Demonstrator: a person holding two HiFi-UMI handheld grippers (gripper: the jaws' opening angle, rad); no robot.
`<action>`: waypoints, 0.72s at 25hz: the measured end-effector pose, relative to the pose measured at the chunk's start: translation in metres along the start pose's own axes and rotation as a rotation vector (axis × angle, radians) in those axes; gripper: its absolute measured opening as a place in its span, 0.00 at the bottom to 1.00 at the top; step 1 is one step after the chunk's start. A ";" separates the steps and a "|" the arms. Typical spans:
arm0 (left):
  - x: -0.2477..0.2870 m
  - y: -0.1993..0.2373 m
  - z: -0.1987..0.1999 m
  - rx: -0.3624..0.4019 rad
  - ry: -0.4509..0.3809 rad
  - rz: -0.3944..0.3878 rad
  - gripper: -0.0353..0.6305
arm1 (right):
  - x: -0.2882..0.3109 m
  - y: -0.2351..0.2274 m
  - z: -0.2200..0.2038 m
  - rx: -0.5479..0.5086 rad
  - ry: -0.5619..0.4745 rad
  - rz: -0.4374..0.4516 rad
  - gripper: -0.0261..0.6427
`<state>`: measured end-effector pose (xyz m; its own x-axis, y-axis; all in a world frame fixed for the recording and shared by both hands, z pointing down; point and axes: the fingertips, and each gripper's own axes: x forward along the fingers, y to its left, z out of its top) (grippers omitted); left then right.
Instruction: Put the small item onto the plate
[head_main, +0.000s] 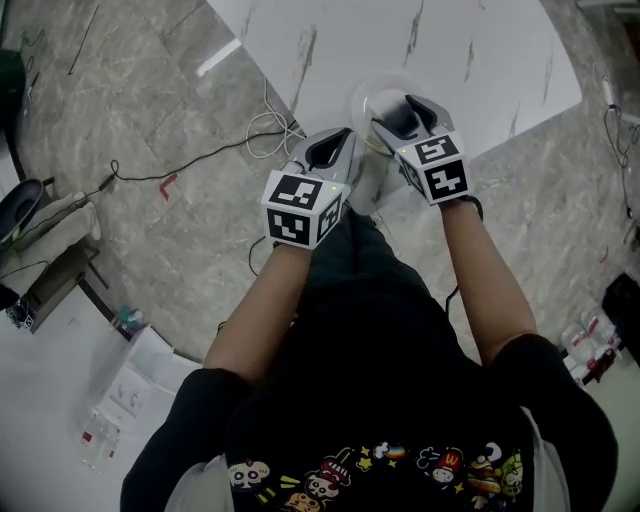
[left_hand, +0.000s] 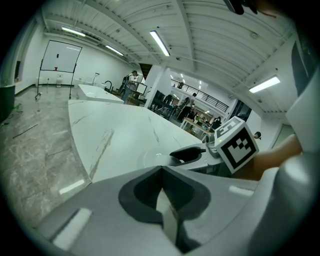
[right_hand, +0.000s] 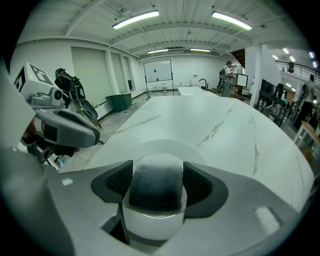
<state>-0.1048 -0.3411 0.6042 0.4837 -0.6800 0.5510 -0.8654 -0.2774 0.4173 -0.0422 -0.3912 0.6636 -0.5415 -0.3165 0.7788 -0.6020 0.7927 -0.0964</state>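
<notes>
The right gripper (right_hand: 156, 200) was clamped on the small rounded item (right_hand: 156, 182), dark grey on top and white below, held at the near side of the round white plate (right_hand: 167, 146) on the white marble tabletop (right_hand: 225, 130). The head view gave only a dark shape there, with the plate (head_main: 362, 100) faint. The left gripper (left_hand: 161, 192) had its jaws pressed together on nothing, a fact plain only in its own view.
</notes>
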 end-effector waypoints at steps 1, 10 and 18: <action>0.000 0.000 0.001 0.004 0.003 -0.001 0.05 | 0.000 0.000 0.000 0.004 0.005 0.004 0.55; -0.002 -0.008 0.031 0.089 0.010 -0.018 0.05 | -0.054 -0.023 0.031 0.097 -0.177 -0.086 0.23; -0.009 -0.018 0.066 0.213 -0.003 -0.021 0.05 | -0.131 -0.055 0.030 0.216 -0.306 -0.240 0.07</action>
<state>-0.1018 -0.3749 0.5442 0.5019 -0.6744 0.5415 -0.8633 -0.4285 0.2666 0.0450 -0.4090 0.5482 -0.5008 -0.6439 0.5784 -0.8230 0.5613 -0.0876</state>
